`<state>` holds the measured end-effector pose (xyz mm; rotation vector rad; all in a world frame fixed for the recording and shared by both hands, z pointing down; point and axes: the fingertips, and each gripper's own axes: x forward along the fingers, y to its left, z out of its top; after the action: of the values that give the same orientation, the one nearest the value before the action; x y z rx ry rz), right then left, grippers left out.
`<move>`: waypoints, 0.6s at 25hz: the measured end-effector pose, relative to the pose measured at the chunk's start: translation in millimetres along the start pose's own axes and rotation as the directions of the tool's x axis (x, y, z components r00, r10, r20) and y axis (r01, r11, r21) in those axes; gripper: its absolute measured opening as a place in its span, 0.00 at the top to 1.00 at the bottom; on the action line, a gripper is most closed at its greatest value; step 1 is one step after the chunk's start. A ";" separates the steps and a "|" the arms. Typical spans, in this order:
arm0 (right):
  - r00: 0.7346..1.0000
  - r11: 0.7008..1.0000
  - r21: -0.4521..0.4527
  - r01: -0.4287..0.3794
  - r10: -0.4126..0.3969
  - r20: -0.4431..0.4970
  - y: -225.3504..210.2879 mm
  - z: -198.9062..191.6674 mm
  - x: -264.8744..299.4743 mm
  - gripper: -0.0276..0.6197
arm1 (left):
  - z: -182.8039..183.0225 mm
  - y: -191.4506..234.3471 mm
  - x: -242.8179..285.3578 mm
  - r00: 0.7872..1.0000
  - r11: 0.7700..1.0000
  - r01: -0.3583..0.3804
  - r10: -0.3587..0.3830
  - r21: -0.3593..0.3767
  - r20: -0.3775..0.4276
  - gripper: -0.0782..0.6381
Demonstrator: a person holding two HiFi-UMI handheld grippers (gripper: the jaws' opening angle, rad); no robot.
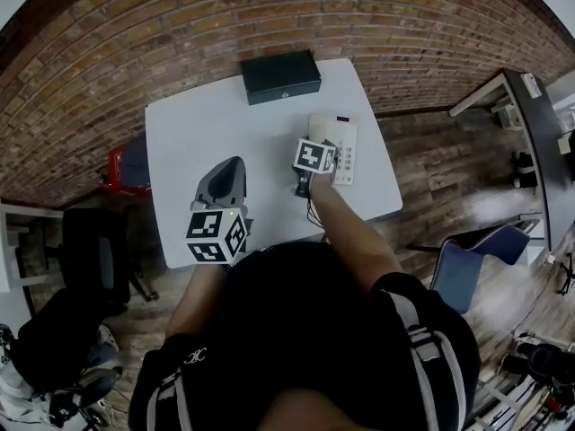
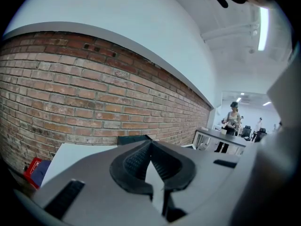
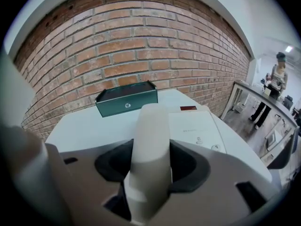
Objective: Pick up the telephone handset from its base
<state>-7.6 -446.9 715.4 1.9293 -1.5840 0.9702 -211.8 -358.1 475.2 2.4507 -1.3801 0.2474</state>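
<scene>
A white telephone handset [image 3: 149, 154] stands clamped between the jaws of my right gripper [image 3: 150, 173], which is shut on it. It is held above the table, just left of the white telephone base [image 3: 200, 128]. In the head view the right gripper [image 1: 322, 151] hovers over the left side of the base [image 1: 343, 142], and its marker cube hides most of the handset. My left gripper [image 1: 225, 185] rests lower over the table's near left part. Its dark pads [image 2: 136, 161] meet at the tips with nothing between them.
A dark green box [image 1: 279, 76] sits at the far edge of the white table [image 1: 198, 133], close to the brick wall. A red item [image 1: 117, 169] and a chair stand left of the table. A blue chair [image 1: 481, 259] and a desk are to the right.
</scene>
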 end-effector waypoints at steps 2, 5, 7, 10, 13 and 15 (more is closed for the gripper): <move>1.000 1.000 0.000 -0.015 0.015 -0.005 0.6 -1.2 0.1 0.65 | 0.7 -0.6 -0.7 1.000 1.000 0.003 -0.003 0.001 0.003 0.89; 1.000 1.000 -0.002 -0.013 0.013 -0.002 -0.6 -1.1 -0.2 0.65 | 2.0 -2.0 -2.1 1.000 1.000 0.007 -0.007 0.004 0.009 0.89; 1.000 1.000 0.002 -0.023 0.023 -0.003 -1.2 -0.9 -0.9 0.65 | 2.4 -2.9 -3.6 1.000 1.000 0.008 -0.008 0.004 0.013 0.89; 0.998 0.998 0.019 -0.055 0.055 -0.002 0.2 -1.6 -3.8 0.65 | 1.5 -3.6 -6.6 1.000 1.000 0.010 -0.010 0.003 0.016 0.89; 0.997 0.998 0.004 -0.065 0.065 0.035 1.5 5.2 -13.1 0.65 | -0.5 -4.4 -8.5 1.000 1.000 0.012 -0.012 0.003 0.016 0.89; 0.996 0.997 -0.005 -0.076 0.077 0.044 5.4 8.1 -23.3 0.65 | -1.4 -5.7 -9.2 1.000 1.000 0.019 -0.019 0.005 0.016 0.89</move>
<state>-13.0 -439.0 691.9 1.9122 -1.6945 0.9606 -211.7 -347.5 472.7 2.4731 -1.3639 0.2275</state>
